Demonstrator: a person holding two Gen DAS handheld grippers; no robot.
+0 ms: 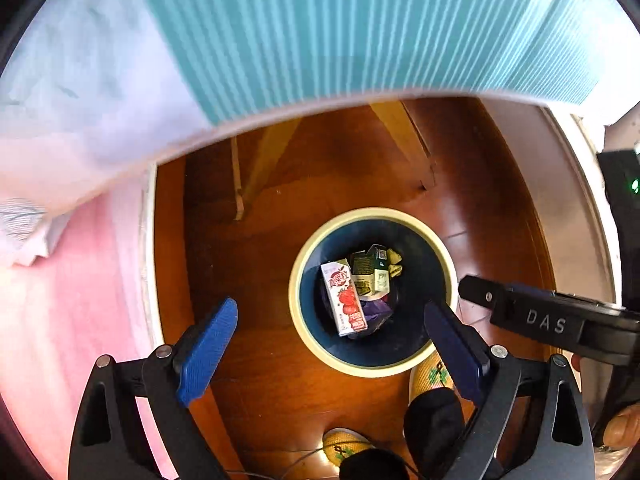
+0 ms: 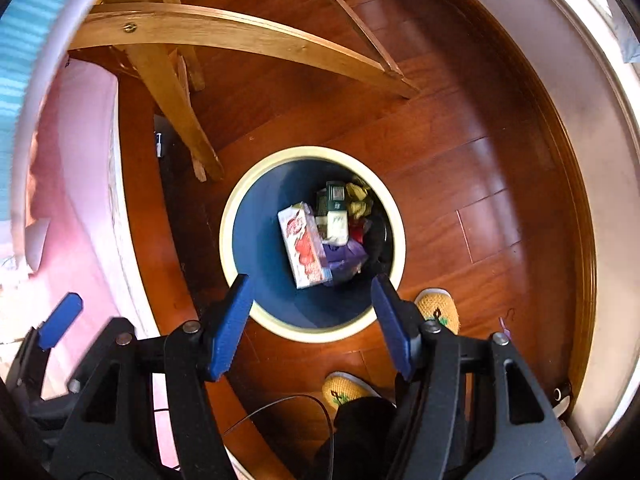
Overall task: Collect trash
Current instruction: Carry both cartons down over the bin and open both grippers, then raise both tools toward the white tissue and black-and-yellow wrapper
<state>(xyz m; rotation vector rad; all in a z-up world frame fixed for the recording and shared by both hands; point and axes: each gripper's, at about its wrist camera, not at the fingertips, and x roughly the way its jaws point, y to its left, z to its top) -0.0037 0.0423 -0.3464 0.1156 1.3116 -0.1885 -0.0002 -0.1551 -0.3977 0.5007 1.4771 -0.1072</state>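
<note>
Blue bin (image 2: 260,248), red-white carton (image 2: 305,245) inside

One round bin with a cream rim and dark blue inside (image 2: 240,216) is sitting at the centre of the frame on the reddish wooden floor (image 2: 460,152). Inside it, one white drink carton printed with red strawberries (image 2: 302,246) is lying on top. Beside it are showing one dark green and cream carton (image 2: 335,208), one crumpled purple wrapper (image 2: 346,258) and some yellowish crumpled scraps (image 2: 358,200), too jumbled to count. Two yellow knitted slippers (image 2: 438,308) are showing at the lower right. Two grippers with blue pads are appearing along the bottom: one (image 2: 312,320) at centre, one (image 2: 60,320) at lower left.
</note>
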